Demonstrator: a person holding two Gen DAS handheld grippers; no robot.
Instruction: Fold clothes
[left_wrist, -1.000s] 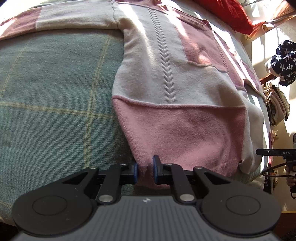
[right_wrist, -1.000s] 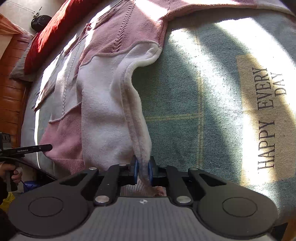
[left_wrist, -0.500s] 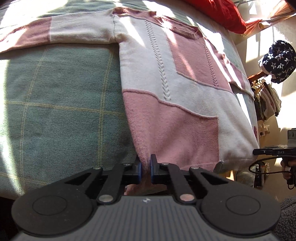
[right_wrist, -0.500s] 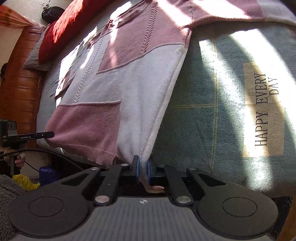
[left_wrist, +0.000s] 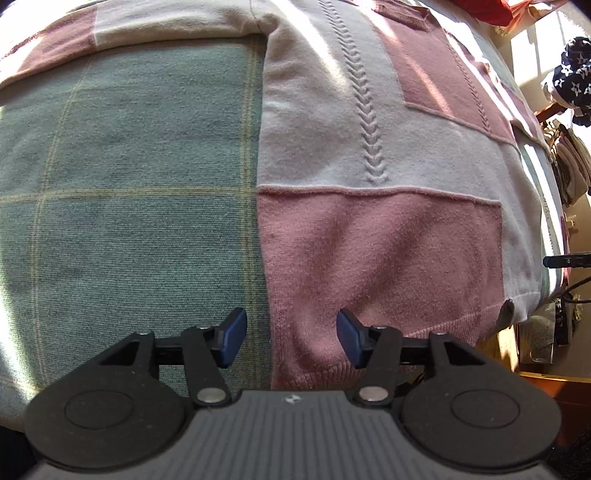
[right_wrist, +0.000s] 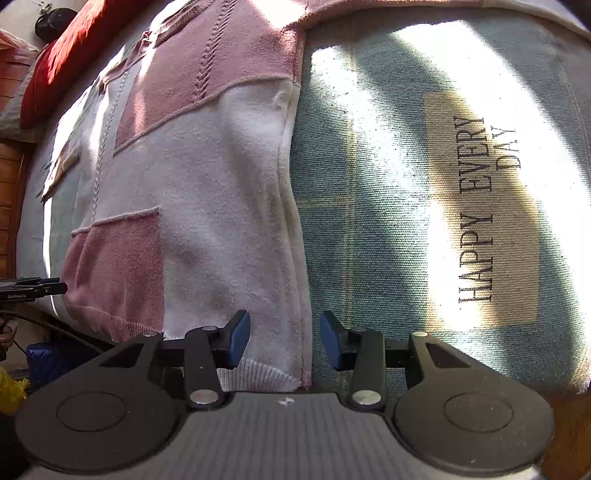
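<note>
Left claw (left_wrist: 291, 338): black linkage, blue pads, jaws spread wide and gripping nothing; it hovers at the near hem of the sweater, straddling the garment's left side edge, one pad over the blanket, the other over the pink panel.

Right claw (right_wrist: 284, 339): same build, jaws likewise spread and empty; it sits over the sweater's opposite bottom corner, where the cream ribbed hem meets the side seam.

Sweater (left_wrist: 369, 155): knit, patchwork of pink and cream blocks, with raised braid stitching running up the front. It lies spread flat, front up, on the bed, hem at the near edge, body reaching away. One sleeve (left_wrist: 147, 29) extends sideways across the far part of the left wrist view, cream then pink toward the cuff.

Blanket (left_wrist: 129, 184): green-blue weave with thin yellow check lines, covering the bed under the sweater. A pale printed patch (right_wrist: 480, 206) reads "HAPPY EVERY DAY", right of the sweater in the right wrist view; strong sun and shadow bands cross it.

Red pillow (right_wrist: 62, 55): at the far end of the bed, beyond the sweater's neckline.

Dark star-print fabric (left_wrist: 572, 74): far right, off the bed.
</note>
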